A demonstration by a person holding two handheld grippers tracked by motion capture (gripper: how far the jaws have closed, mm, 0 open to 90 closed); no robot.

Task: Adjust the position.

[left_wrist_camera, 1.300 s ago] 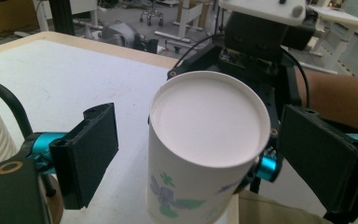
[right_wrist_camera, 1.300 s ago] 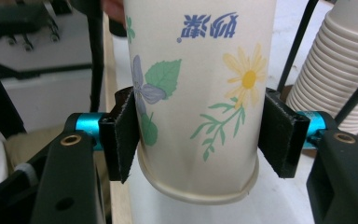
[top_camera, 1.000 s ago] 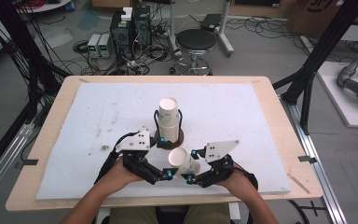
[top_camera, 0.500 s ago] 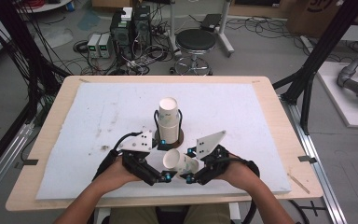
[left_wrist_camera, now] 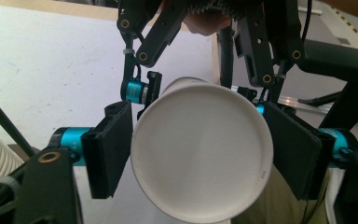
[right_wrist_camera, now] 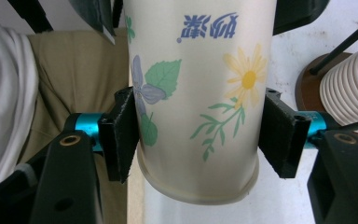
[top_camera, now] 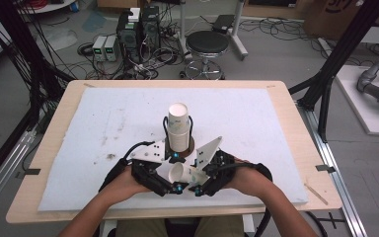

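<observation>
A flowered paper cup lies on its side above the mat's front edge, between my two grippers. My right gripper is shut on it; in the right gripper view both pads press the cup's printed wall. My left gripper comes from the other side. Its jaws have just been closing, and its pads now touch the sides of the cup's round white end. Just behind stands a stack of upturned cups in a wire holder on a brown base.
A white mat covers the wooden table. The cup stack stands close to my right jaw. Black frame posts rise at both sides. A stool and cables lie on the floor beyond.
My left gripper's jaws have narrowed onto the end of the cup. The right gripper has lifted a little with the cup and tilted, its grey plate now pointing up.
</observation>
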